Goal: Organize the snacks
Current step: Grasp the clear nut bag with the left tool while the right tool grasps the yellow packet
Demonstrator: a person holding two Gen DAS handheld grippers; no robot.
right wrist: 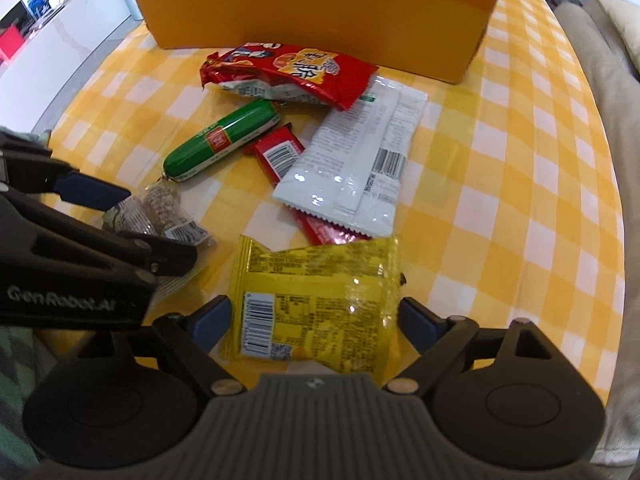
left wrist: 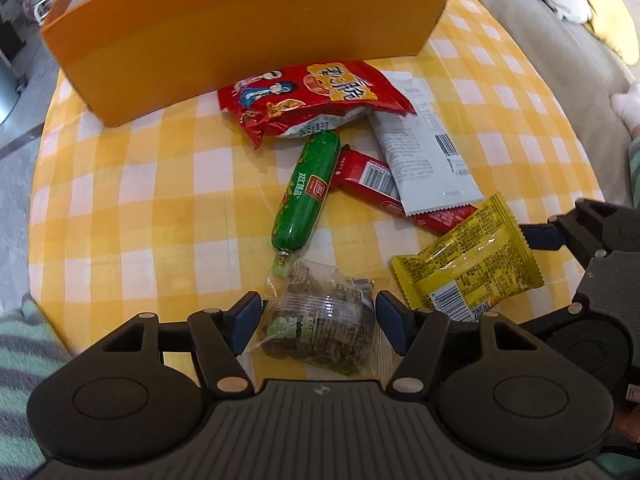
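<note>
The left gripper (left wrist: 316, 320) sits low at 6 o'clock in its own view, its jaws apart on either side of a clear bag (left wrist: 320, 320) of brown snacks; the blue pads (left wrist: 246, 316) flank the bag, and I cannot tell whether they touch it. The right gripper (right wrist: 314, 320) is likewise spread, with a yellow packet (right wrist: 316, 300) lying between its fingers (right wrist: 210, 322); contact is not clear.

On the yellow-checked cloth (left wrist: 140, 200) the snacks lie in a loose cluster. From the left wrist, a green sausage (left wrist: 306, 192) runs from centre toward 6 o'clock, its clipped end just beside the clear bag. At 12 o'clock from it lies a red bag (left wrist: 312, 100), near the wall of an orange box (left wrist: 240, 28) that stands at the far side. At 2 o'clock from the sausage a white packet (left wrist: 424, 152) lies across a red bar (left wrist: 368, 178), barcode up. The yellow packet is at 4 o'clock, touching the bar's end.

From the right wrist, the left gripper enters at 9 o'clock.
</note>
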